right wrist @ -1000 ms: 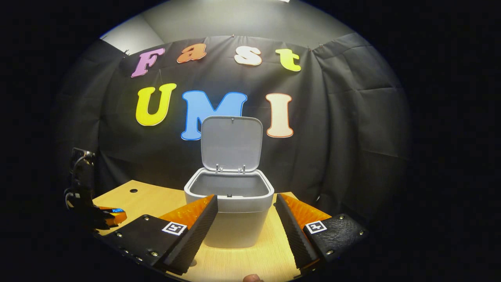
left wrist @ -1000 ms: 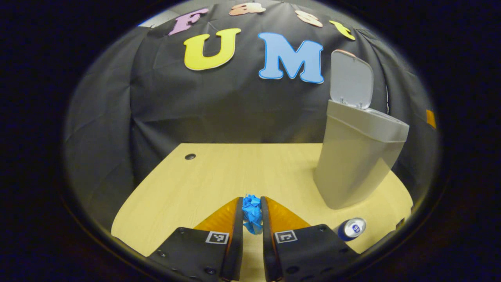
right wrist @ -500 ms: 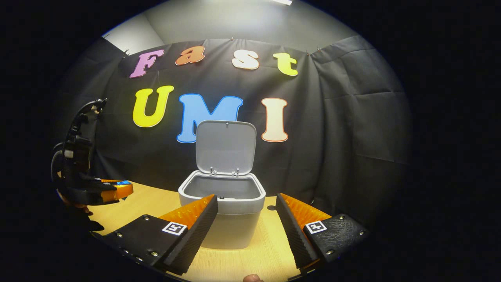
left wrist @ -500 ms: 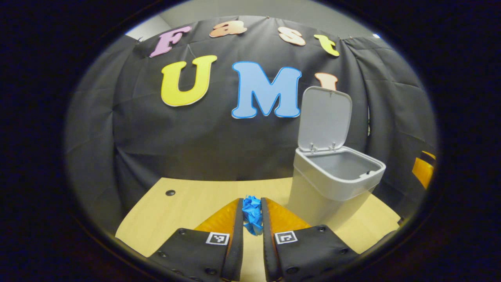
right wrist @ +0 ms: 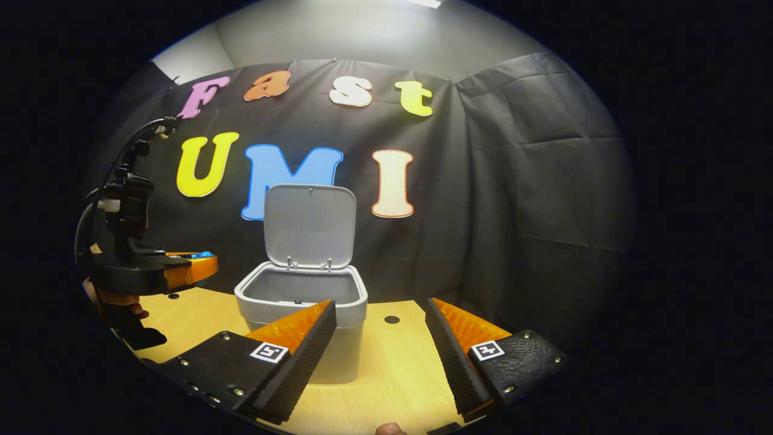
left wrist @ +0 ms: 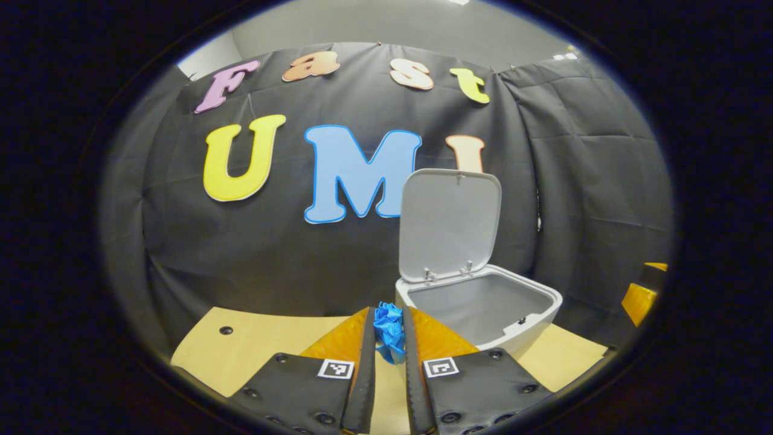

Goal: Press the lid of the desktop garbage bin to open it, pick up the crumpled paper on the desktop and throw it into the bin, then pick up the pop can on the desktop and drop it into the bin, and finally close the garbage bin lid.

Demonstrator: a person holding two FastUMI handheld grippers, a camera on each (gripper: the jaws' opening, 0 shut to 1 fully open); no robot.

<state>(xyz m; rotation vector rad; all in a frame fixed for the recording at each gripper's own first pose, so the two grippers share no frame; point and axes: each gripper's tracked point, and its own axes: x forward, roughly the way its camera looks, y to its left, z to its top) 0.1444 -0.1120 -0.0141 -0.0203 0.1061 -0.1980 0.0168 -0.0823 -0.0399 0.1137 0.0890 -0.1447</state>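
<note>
Up front in the left gripper view, the left hand-held gripper (left wrist: 390,338) is clenched on the blue crumpled paper (left wrist: 389,331), held above the desk (left wrist: 253,347). Just to its right stands the grey bin (left wrist: 483,311), its lid (left wrist: 450,223) tipped up against the black cloth wall (left wrist: 272,254).

Over in the right gripper view, the right hand-held gripper (right wrist: 380,338) hangs released, fingers wide apart, with the bin (right wrist: 302,302) behind its left finger. Farther left, the left hand-held gripper (right wrist: 196,269) carries the paper (right wrist: 201,255) beside the bin, apart from it.
</note>
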